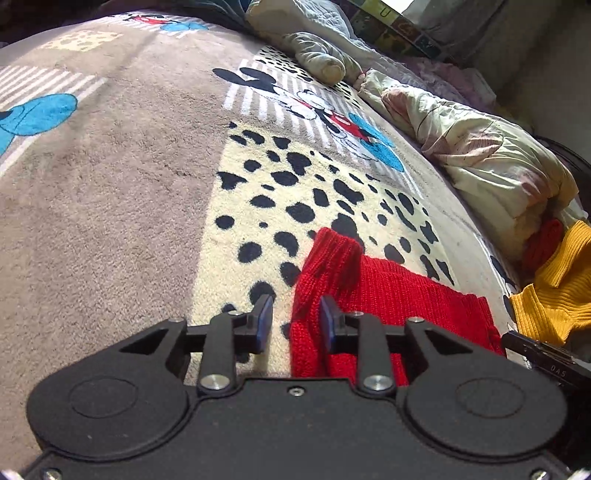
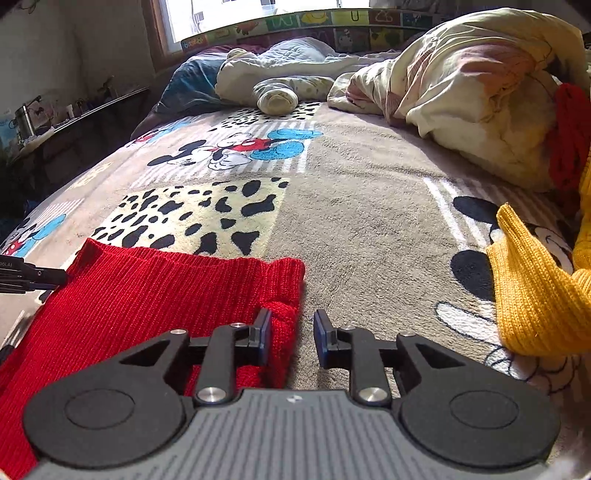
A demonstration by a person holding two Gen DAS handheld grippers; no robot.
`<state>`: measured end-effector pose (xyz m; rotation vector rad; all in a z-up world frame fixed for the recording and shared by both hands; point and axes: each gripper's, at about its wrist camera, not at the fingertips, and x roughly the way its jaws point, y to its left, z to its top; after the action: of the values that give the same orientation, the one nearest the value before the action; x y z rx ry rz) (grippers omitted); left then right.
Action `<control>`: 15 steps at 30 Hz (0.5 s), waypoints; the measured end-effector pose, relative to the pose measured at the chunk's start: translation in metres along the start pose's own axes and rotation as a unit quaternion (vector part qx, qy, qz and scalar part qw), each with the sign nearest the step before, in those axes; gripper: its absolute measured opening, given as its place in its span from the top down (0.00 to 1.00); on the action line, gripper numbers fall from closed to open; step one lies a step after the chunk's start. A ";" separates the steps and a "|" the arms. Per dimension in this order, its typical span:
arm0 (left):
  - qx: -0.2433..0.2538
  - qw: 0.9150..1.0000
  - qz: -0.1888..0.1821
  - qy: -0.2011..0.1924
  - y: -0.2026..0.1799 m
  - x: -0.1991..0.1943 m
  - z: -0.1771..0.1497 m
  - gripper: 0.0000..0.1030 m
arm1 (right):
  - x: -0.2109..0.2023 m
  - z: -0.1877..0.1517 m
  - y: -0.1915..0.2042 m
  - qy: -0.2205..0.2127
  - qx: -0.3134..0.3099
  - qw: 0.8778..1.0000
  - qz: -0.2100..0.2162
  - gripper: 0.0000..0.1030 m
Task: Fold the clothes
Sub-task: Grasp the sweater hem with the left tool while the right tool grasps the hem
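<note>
We see the cartoon blanket (image 2: 369,206) spread across both views; only the right wrist view shows the window (image 2: 258,14) at 12 o'clock. The red sweater (image 2: 147,295) lies flat at 9 o'clock there, the yellow sweater (image 2: 535,295) at 3. Our left gripper (image 1: 295,321) and right gripper (image 2: 291,339) hover low, jaws apart, each straddling a red edge.
</note>
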<state>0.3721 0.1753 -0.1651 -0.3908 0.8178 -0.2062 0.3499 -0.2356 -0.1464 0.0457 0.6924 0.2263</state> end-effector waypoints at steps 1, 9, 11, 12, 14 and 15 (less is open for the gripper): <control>0.003 1.000 0.003 -0.005 -0.001 -0.007 -0.001 0.75 | -0.006 -0.002 0.003 -0.005 -0.006 1.000 -0.001 0.75; 0.060 0.998 0.021 0.004 -0.021 0.009 -0.002 0.68 | -0.010 0.000 0.040 0.007 -0.073 0.997 0.016 0.43; 0.076 0.997 0.025 0.007 -0.026 0.015 -0.002 0.65 | 0.004 0.005 0.041 0.022 -0.080 0.996 0.016 0.44; 0.083 0.996 0.027 0.009 -0.029 0.018 -0.002 0.63 | 0.014 0.006 0.040 0.037 -0.086 0.996 0.011 0.45; 0.099 0.995 0.031 0.013 -0.034 0.024 -0.002 0.63 | 0.028 0.006 0.035 0.057 -0.073 0.995 0.027 0.72; 0.106 0.994 0.033 0.015 -0.037 0.027 -0.002 0.64 | 0.030 0.008 0.032 0.057 -0.060 0.996 0.030 0.78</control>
<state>0.3875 0.1327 -0.1686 -0.1606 0.8277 -0.2365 0.3706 -0.1978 -0.1554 -0.0623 0.7894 0.3301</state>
